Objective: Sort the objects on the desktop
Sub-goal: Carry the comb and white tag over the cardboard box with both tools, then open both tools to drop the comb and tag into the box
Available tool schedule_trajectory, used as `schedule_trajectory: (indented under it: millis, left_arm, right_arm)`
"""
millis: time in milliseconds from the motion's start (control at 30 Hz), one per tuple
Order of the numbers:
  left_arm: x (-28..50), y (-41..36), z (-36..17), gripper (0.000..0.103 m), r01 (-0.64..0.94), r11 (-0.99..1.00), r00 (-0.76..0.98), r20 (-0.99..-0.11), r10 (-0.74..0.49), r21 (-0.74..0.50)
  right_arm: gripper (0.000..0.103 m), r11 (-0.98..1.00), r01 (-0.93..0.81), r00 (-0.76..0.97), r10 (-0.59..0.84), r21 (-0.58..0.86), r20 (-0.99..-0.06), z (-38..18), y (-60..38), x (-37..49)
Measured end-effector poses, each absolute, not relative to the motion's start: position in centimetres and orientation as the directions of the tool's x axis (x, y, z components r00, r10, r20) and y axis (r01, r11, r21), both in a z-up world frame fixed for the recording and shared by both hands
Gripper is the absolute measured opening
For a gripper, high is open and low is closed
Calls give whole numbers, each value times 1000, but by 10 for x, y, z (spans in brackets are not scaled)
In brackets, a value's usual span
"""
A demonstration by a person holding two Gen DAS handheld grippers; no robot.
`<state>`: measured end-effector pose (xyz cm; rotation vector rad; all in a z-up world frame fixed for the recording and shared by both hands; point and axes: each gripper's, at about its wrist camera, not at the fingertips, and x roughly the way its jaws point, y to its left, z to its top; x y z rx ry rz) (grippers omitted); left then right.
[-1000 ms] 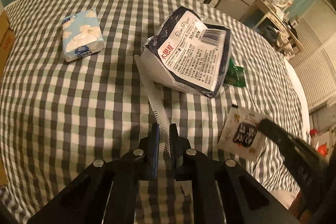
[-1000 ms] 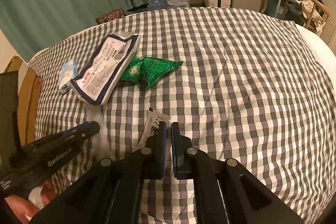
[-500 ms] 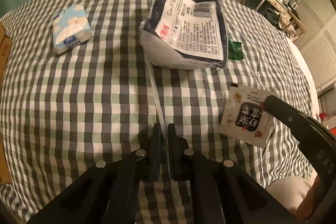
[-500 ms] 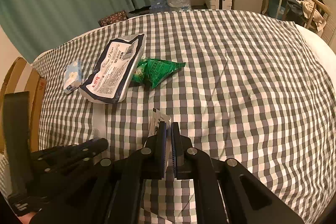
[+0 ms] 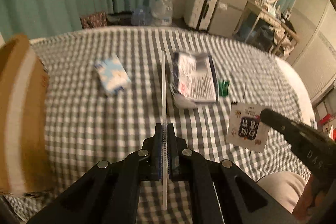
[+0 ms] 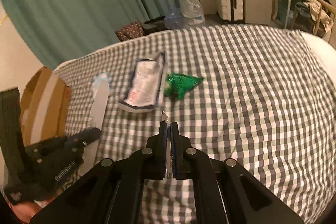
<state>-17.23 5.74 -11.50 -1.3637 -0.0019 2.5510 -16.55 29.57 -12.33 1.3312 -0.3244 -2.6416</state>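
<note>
Left gripper (image 5: pixel 165 141) clamps a white comb (image 5: pixel 163 87); right gripper (image 6: pixel 169 140) pinches, seemingly, a sachet (image 5: pixel 247 127).

A checked cloth (image 6: pixel 241 87) carries a tissue pack (image 5: pixel 112 75), white pouch (image 6: pixel 145 85) and green packet (image 6: pixel 180 84) (all blurred)

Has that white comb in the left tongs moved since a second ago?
Yes. The white comb has gone up: earlier its far end lay on the checked cloth beside the dark-edged packet; now it is lifted clear.
</note>
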Motion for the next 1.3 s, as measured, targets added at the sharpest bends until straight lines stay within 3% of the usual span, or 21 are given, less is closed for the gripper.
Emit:
schedule_trajectory:
  millis: [400, 567, 800, 1100, 1133, 1200, 1233, 1267, 1300]
  left_arm:
    - [-161, -40, 1, 3, -122, -987, -703, -692, 161, -106]
    - [-155, -100, 28, 3, -39, -994, -736, -670, 97, -101]
    - [-149, -182, 12, 3, 89, -994, -720, -694, -22, -61]
    - [-153, -242, -45, 6, 187, -977, -628, -777, -43, -97]
    - [-154, -246, -49, 13, 202, -975, -619, -784, -51, -97]
    - [-155, -253, -57, 46, 226, -968, -602, -796, -53, -107]
    - [-155, -257, -61, 74, 253, -962, -593, -802, -72, -101]
    - [-154, -258, -62, 81, 275, -957, -596, -798, -94, -93]
    - [-152, -259, -63, 81, 284, -955, -602, -791, -105, -90]
  right_arm:
    - [3, -944, 260, -677, -327, 201, -659, -27, 196, -146]
    - [3, -893, 389, -649, -440, 226, -621, 9, 134, -149]
    - [3, -798, 551, -547, -568, 246, -615, 19, 37, -151]
    - [3, -731, 607, -406, -623, 313, -669, -28, -36, -174]
    - [3, -726, 603, -394, -632, 331, -667, -32, -40, -178]
    - [5, -724, 592, -378, -637, 354, -671, -39, -43, -186]
    - [18, -729, 581, -375, -635, 363, -675, -42, -43, -190]
    - [30, -736, 567, -375, -630, 370, -680, -44, -41, -194]
    - [55, -755, 539, -387, -616, 374, -686, -47, -36, -197]
